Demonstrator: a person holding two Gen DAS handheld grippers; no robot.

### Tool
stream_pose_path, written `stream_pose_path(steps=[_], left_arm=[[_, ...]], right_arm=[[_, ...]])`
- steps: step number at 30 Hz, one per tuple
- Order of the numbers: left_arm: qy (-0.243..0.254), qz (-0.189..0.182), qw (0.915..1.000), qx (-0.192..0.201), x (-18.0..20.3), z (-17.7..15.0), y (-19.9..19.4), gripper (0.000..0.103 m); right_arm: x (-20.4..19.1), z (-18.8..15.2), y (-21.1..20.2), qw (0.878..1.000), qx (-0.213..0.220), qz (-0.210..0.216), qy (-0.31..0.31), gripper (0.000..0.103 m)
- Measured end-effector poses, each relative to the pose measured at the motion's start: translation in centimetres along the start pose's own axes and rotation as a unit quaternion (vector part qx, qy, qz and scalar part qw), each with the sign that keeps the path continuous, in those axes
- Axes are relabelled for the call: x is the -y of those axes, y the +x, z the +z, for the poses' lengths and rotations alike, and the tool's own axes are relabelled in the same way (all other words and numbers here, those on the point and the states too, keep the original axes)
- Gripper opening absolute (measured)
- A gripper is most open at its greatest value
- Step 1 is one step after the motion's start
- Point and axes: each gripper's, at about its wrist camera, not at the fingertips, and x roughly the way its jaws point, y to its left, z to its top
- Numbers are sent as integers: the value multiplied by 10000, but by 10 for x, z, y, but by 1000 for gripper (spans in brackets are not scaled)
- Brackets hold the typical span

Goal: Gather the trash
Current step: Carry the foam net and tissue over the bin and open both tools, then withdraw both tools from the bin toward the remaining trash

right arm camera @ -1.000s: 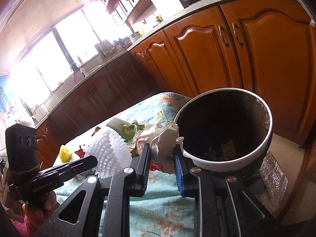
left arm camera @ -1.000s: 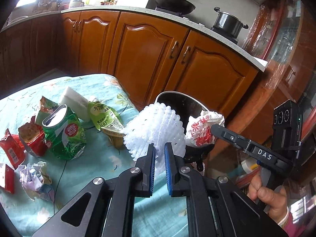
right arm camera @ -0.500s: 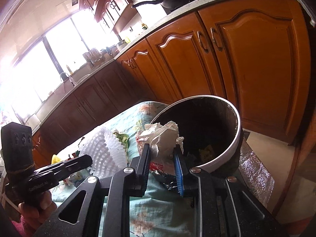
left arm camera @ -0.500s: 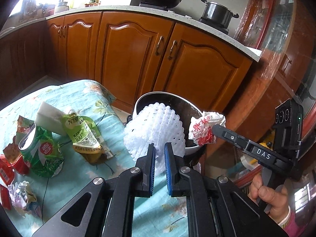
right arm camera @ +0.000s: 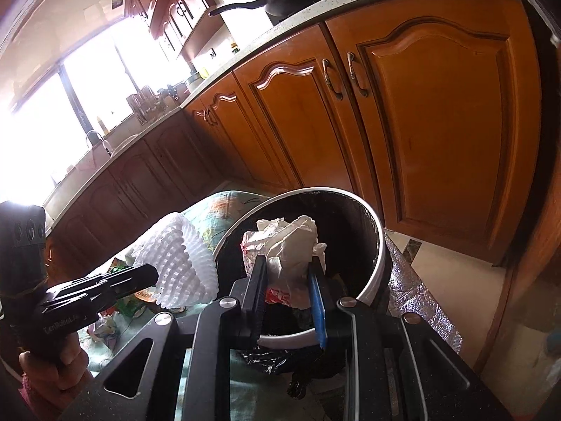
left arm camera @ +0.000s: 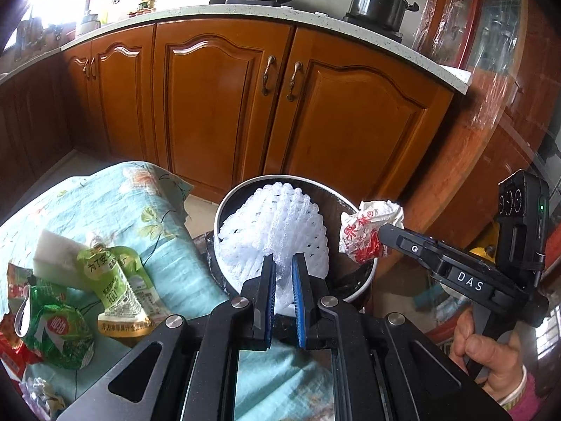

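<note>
A: Left wrist view: the left gripper (left arm camera: 281,263), jaws clamped on the white foam net (left arm camera: 273,233), over the bin (left arm camera: 224,210) at the table's (left arm camera: 147,196) edge.

B: Right wrist view: the right gripper (right arm camera: 285,265), jaws closed on a crumpled wrapper (right arm camera: 287,242), above the bin's mouth.

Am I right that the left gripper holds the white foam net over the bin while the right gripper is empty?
Not quite: the right gripper is shut on a crumpled wrapper, as the right wrist view shows. The left gripper does hold the white foam net over the bin.
</note>
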Motion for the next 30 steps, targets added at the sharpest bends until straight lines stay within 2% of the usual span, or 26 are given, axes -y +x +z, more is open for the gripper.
stream_pose_path(steps=[18,21,23,24,26,28,30], left_arm=[[16,60,9988,-488,4,18,63,10],[-56,31,9985,-548,2,19,67,21],[-73,25,9987,-501,3,18,66,27],[-75,34,9989,-455,3,17,64,30],[-82,74,9992,-383,3,14,59,44],[-89,120,9994,-321,1,7,52,45],[-163,142,9994,-268,-3,-1,44,48]], right_arm=[[15,9,28,9993,-326,-167,-22,24],[18,9,34,9990,-413,-163,0,30],[21,9,36,9989,-448,-160,58,47],[23,8,35,9989,-433,-146,91,49],[23,7,31,9991,-367,-129,139,60],[24,5,27,9992,-312,-129,192,62],[24,4,21,9993,-244,-104,250,70]])
